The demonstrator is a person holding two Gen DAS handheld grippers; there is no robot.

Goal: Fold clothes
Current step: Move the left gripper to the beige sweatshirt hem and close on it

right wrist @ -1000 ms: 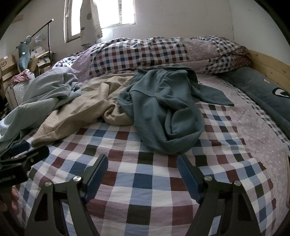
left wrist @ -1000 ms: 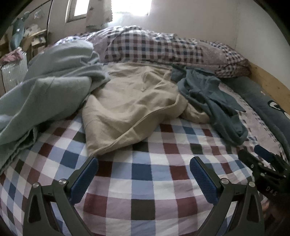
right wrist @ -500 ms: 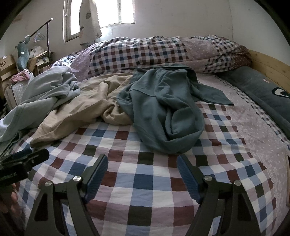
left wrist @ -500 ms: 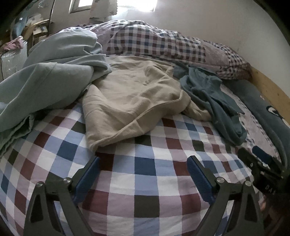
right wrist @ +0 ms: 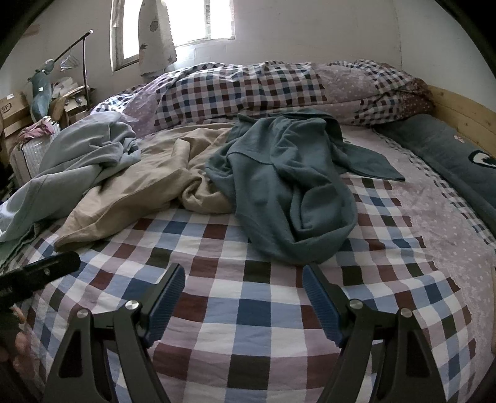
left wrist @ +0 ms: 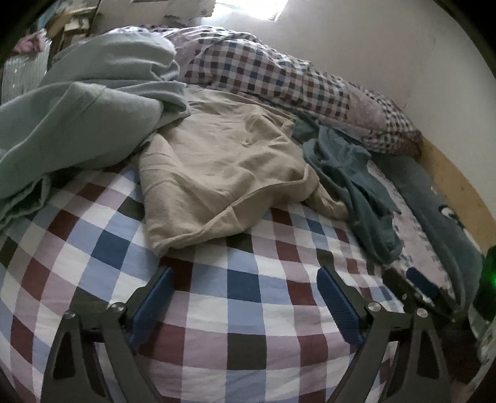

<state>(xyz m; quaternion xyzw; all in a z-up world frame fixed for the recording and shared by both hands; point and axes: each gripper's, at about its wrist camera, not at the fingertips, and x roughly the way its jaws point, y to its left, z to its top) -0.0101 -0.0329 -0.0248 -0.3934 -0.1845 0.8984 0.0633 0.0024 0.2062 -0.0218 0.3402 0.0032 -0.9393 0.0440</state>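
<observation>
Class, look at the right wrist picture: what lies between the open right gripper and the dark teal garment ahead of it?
Only bare checked bedsheet lies between the right gripper and the dark teal garment, as the right wrist view shows.

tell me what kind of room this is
Most likely a home bedroom: a bed with a checked sheet, a rolled checked duvet by the window, and loose clothes like the teal garment.

I see three garments lying across the bed. The sweatshirt lies furthest right, its left edge over the shirt in the middle. The hoodie lies on the left, overlapping the shirt's far side. A rolled quilt sits behind all three, against the wall. A long pillow runs along the bed's right edge.
</observation>
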